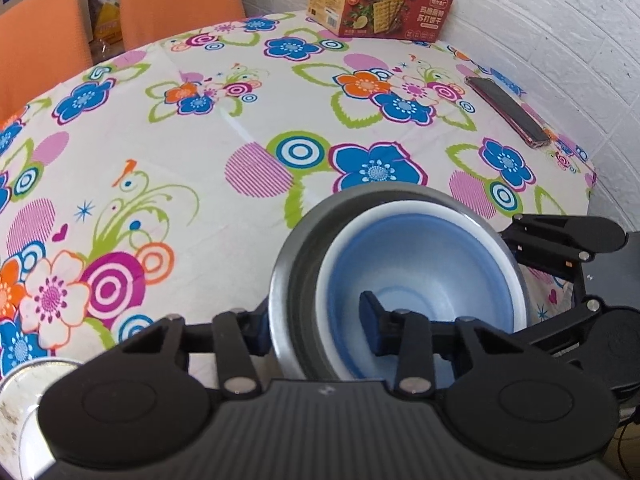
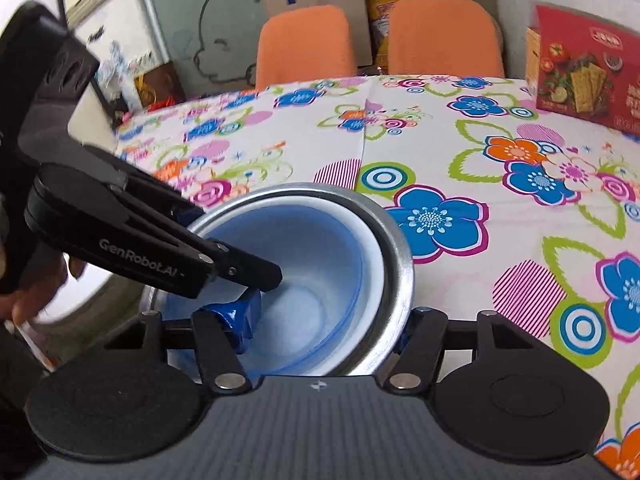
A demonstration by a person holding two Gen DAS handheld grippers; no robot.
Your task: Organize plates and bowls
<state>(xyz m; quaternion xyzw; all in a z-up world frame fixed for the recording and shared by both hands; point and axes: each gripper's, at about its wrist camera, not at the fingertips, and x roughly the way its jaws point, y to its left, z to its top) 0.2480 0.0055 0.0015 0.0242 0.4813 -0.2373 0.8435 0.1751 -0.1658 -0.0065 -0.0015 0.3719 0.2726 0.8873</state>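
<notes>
1. A shiny metal bowl (image 1: 286, 280) sits near the edge of the bench, mouth up. It has a wide, flat silver rim.
2. A blue and white bowl (image 1: 420, 264) sits inside the metal bowl, mouth up. Its rim is white and its inside is light blue. It leans a little to one side and nothing is in it.

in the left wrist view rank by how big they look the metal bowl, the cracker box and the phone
1. metal bowl, though it sits nearest the camera, which inflates it
2. cracker box
3. phone, the smallest in area, though nearly as long as the box
</notes>
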